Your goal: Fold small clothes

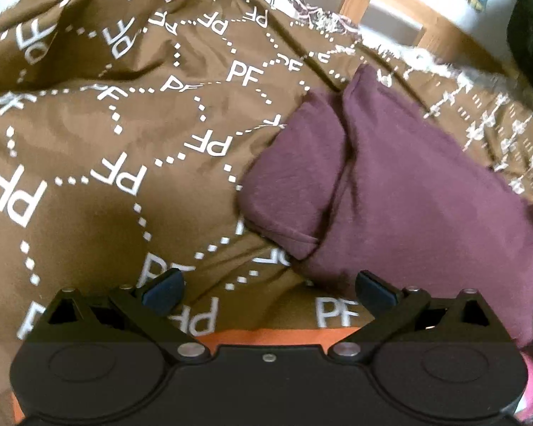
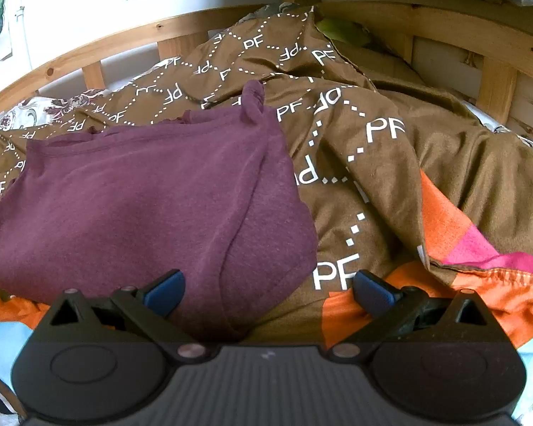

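Purple top [image 2: 135, 206] is the small thing I have to fold, and I use it as my marker for where all else sits. My left tongs [image 1: 268, 293] are spread wide and hold nothing; they hang just beside the near left corner of the purple top [image 1: 401, 191], over the brown blanket [image 1: 89, 142]. My right tongs [image 2: 268, 293] are spread wide too and hold nothing. One blue fingertip [image 2: 165, 291] sits over the near edge of the purple top and the other is just past its right edge, over the brown blanket [image 2: 455, 163].

I think the folding is partly done. The left sleeve flap [image 1: 295, 177] lies turned in on top of the body. On the right side a flap [image 2: 273, 220] also looks folded over, with a curved edge showing. So the sides seem tucked in. I think what is left is to fold it in half, bottom to top, and press it flat.

The purple top is dark purple and soft, with a few wrinkles. Its neck edge [image 2: 99, 145] is on the far side from me, and a small bunched bit [image 2: 252, 103] sticks up at the far right corner. It lies on the brown blanket with white letters, on the bed, with the wooden bed frame [image 2: 89, 53] well behind it.
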`<state>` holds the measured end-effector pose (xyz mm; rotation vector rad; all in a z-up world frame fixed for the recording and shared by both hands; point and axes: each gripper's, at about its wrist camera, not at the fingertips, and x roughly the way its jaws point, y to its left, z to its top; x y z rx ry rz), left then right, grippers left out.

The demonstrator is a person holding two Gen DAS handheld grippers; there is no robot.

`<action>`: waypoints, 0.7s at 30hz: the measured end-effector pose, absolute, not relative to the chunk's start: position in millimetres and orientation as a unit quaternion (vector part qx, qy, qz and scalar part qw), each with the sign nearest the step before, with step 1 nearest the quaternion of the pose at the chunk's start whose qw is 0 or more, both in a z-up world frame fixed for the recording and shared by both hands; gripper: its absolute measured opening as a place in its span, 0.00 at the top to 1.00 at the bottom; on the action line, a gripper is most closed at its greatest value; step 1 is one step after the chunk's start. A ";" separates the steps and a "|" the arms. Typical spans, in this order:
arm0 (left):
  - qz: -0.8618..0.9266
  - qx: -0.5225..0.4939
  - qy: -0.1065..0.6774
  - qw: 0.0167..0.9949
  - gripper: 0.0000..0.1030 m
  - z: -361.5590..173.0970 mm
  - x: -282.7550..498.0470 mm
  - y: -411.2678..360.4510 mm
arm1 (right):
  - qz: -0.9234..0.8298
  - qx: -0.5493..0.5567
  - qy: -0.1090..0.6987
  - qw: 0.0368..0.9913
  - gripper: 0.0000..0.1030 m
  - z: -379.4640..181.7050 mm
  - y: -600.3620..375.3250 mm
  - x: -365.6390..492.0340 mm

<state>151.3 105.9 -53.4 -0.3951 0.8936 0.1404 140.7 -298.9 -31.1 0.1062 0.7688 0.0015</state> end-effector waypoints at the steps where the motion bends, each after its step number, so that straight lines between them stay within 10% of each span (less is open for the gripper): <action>1: 0.060 -0.200 0.425 0.880 0.01 -52.7 148.7 106.8 | 0.000 0.053 0.377 0.925 0.00 -29.9 -299.0 141.1; 21: -0.043 -0.251 0.429 0.867 0.01 -51.2 146.3 89.1 | -0.017 0.002 0.301 0.954 0.00 -2.5 -279.7 132.1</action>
